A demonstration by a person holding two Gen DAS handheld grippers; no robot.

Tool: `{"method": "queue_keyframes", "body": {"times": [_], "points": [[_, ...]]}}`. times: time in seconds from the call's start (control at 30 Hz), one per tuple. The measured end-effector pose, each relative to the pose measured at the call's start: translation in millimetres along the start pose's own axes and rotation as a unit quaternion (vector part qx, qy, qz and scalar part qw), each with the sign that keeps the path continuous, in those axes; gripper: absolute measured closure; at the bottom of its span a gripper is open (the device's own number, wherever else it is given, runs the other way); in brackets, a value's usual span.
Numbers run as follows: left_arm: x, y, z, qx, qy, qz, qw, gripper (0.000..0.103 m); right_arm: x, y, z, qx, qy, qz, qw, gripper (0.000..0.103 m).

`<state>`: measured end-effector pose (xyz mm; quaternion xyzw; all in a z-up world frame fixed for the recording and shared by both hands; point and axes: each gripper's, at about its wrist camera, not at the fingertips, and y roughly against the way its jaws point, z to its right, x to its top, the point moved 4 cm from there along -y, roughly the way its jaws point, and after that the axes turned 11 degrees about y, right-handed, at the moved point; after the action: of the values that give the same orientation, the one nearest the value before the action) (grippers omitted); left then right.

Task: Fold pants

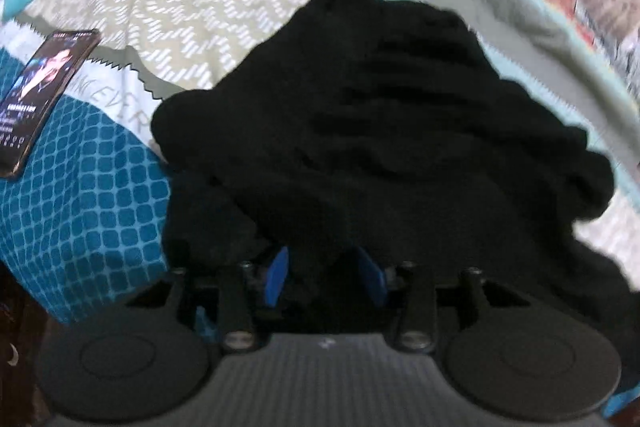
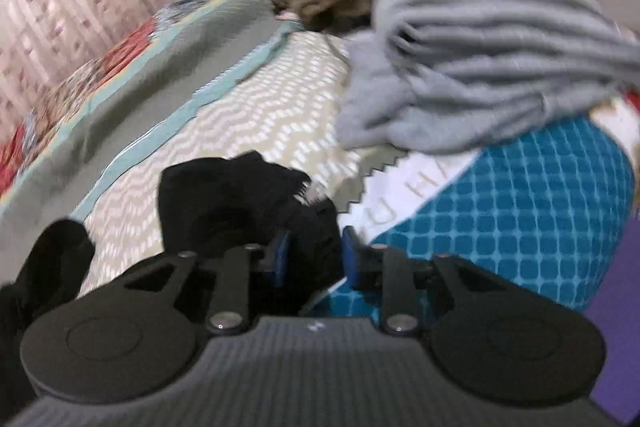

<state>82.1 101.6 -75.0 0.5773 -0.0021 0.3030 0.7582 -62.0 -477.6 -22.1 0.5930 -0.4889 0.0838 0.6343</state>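
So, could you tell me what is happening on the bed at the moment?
A person with a gripper in each hand is folding black pants on a patterned bedspread. Black cloth sits between the fingers of both the left gripper and the right gripper. The pants are bunched, not yet flat. A phone and a pile of grey clothes lie nearby.

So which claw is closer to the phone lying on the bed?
Left. The phone lies on the bedspread up and to the left of the left claw, which grips the black pants. The right claw view shows no phone.
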Motion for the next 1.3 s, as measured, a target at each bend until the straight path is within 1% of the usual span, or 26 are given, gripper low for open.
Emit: {"method": "queue_keyframes", "body": {"times": [0.07, 0.13, 0.17, 0.23, 0.27, 0.3, 0.33, 0.4, 0.43, 0.47, 0.53, 0.6, 0.63, 0.67, 0.7, 0.73, 0.8, 0.87, 0.93, 1.0, 1.03, 1.07, 1.1, 1.17, 1.23, 1.3], "points": [[-3, -1, 1, 0.006, -0.009, 0.004, 0.9999, 0.063, 14, 16, 3, -0.049, 0.029, 0.039, 0.998, 0.083], [-5, 2, 1, 0.006, -0.015, 0.005, 0.9999, 0.063, 31, 27, 17, -0.106, 0.044, 0.071, 0.991, 0.083], [-5, 3, 0, 0.004, -0.015, 0.004, 0.9999, 0.063, 35, 25, 25, -0.131, 0.049, 0.07, 0.988, 0.083], [-6, 5, -3, 0.0, -0.015, 0.001, 0.9999, 0.063, 37, 7, 35, -0.171, 0.087, 0.027, 0.981, 0.078], [-6, 9, -4, -0.003, -0.016, 0.0, 0.9999, 0.063, 35, -3, 38, -0.204, 0.107, -0.004, 0.973, 0.079], [-6, 14, -5, -0.007, -0.015, -0.002, 0.9999, 0.062, 34, -5, 41, -0.233, 0.114, -0.018, 0.966, 0.074], [-3, 23, -6, -0.024, -0.011, -0.001, 0.9997, 0.061, 35, 0, 42, -0.245, 0.105, -0.011, 0.964, 0.074], [6, 45, -8, -0.064, -0.001, 0.021, 0.9977, 0.057, 43, 15, 37, -0.195, 0.058, 0.024, 0.979, 0.074], [15, 55, -11, -0.074, 0.004, 0.039, 0.9965, 0.054, 46, 22, 32, -0.159, 0.032, 0.037, 0.986, 0.074], [27, 62, -13, -0.077, 0.007, 0.057, 0.9954, 0.053, 53, 24, 20, -0.111, 0.012, 0.04, 0.993, 0.074], [57, 69, -10, -0.072, 0.001, 0.092, 0.9931, 0.051, 66, 11, -10, -0.01, -0.008, 0.023, 1.0, 0.074], [87, 64, -2, -0.058, -0.01, 0.115, 0.9916, 0.048, 73, -11, -54, 0.095, -0.028, -0.007, 0.995, 0.074], [102, 57, 5, -0.056, -0.019, 0.125, 0.9904, 0.04, 74, -24, -76, 0.134, -0.034, -0.02, 0.99, 0.074], [117, 47, 12, -0.055, -0.026, 0.132, 0.9893, 0.028, 75, -37, -97, 0.16, -0.034, -0.035, 0.986, 0.072], [130, 34, 18, -0.051, -0.029, 0.136, 0.9889, 0.023, 74, -54, -122, 0.184, -0.031, -0.054, 0.981, 0.068], [143, 19, 25, -0.045, -0.028, 0.138, 0.989, 0.02, 73, -71, -143, 0.199, -0.026, -0.069, 0.977, 0.065], [162, -11, 35, -0.032, -0.029, 0.128, 0.9908, 0.02, 71, -100, -178, 0.215, -0.004, -0.094, 0.972, 0.058], [176, -41, 44, -0.025, -0.034, 0.114, 0.9926, 0.02, 62, -131, -207, 0.212, 0.005, -0.136, 0.968, 0.055], [179, -66, 50, -0.03, -0.032, 0.097, 0.9943, 0.02, 50, -148, -223, 0.23, -0.02, -0.165, 0.959, 0.054], [184, -85, 59, -0.043, -0.026, 0.08, 0.9955, 0.021, 44, -163, -236, 0.237, -0.042, -0.178, 0.954, 0.055], [183, -93, 64, -0.049, -0.022, 0.073, 0.9959, 0.031, 41, -167, -242, 0.243, -0.041, -0.182, 0.952, 0.059], [181, -102, 68, -0.053, -0.022, 0.067, 0.9961, 0.051, 39, -166, -250, 0.239, -0.031, -0.186, 0.953, 0.083], [179, -109, 73, -0.049, -0.028, 0.065, 0.9963, 0.055, 40, -160, -257, 0.225, -0.012, -0.188, 0.956, 0.092], [175, -109, 81, -0.037, -0.052, 0.085, 0.9944, 0.082, 51, -148, -257, 0.213, 0.011, -0.158, 0.964, 0.093], [178, -97, 80, -0.065, -0.057, 0.088, 0.9924, 0.084, 78, -134, -240, 0.19, 0.019, -0.103, 0.976, 0.093], [181, -79, 75, -0.083, -0.05, 0.106, 0.9897, 0.085, 106, -119, -214, 0.15, 0.02, -0.045, 0.988, 0.093]]}}
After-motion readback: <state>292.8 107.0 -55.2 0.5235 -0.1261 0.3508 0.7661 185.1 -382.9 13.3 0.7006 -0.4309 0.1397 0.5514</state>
